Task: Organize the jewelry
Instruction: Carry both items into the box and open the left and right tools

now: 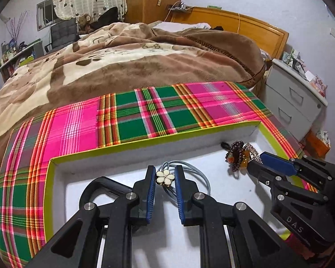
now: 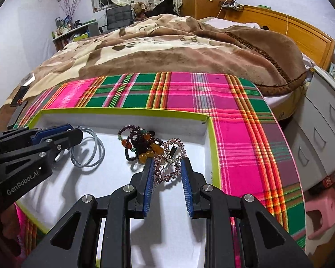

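A shallow white box with a lime-green rim [image 1: 131, 144] [image 2: 122, 111] lies on a plaid cloth. In it, a grey hair tie with a cream flower charm [image 1: 164, 177] sits between the fingers of my left gripper [image 1: 165, 174], which is open around it; the tie's loops also show in the right wrist view [image 2: 89, 149]. A dark beaded bracelet with amber beads [image 2: 138, 145] [image 1: 235, 154] lies beside a rhinestone hair clip [image 2: 169, 163]. My right gripper [image 2: 167, 167] is open, its fingers on either side of the clip.
The pink and green plaid cloth [image 1: 134, 114] [image 2: 234, 111] covers the surface under the box. A bed with a brown blanket [image 1: 122, 62] lies behind. A grey drawer cabinet [image 1: 294, 98] stands at the right. A phone [image 2: 20, 96] lies at far left.
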`<action>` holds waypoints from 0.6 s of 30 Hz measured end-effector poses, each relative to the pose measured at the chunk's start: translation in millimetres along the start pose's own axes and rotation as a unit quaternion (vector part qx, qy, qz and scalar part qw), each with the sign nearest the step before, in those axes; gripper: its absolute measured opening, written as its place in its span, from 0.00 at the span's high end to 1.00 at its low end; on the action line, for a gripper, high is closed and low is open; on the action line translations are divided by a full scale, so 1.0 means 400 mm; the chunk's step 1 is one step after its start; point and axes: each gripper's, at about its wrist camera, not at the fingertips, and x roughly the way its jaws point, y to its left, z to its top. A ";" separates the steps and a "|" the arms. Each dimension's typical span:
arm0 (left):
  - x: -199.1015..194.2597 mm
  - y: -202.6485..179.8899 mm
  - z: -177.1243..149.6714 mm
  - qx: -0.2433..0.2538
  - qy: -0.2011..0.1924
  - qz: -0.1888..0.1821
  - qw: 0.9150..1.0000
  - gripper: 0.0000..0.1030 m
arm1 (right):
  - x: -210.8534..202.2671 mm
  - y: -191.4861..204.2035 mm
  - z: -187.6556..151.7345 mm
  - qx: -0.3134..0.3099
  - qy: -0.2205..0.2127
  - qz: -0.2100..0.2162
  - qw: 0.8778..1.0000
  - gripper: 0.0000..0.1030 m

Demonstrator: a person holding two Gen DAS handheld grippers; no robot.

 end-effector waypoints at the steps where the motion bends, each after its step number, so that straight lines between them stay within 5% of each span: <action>1: 0.004 0.001 0.000 0.000 0.002 0.000 1.000 0.83 | 0.001 0.001 0.001 -0.002 0.001 0.000 1.000 0.76; 18: -0.005 0.001 -0.007 -0.004 0.003 -0.013 1.000 0.83 | -0.021 -0.005 -0.002 0.005 -0.010 0.008 1.000 0.69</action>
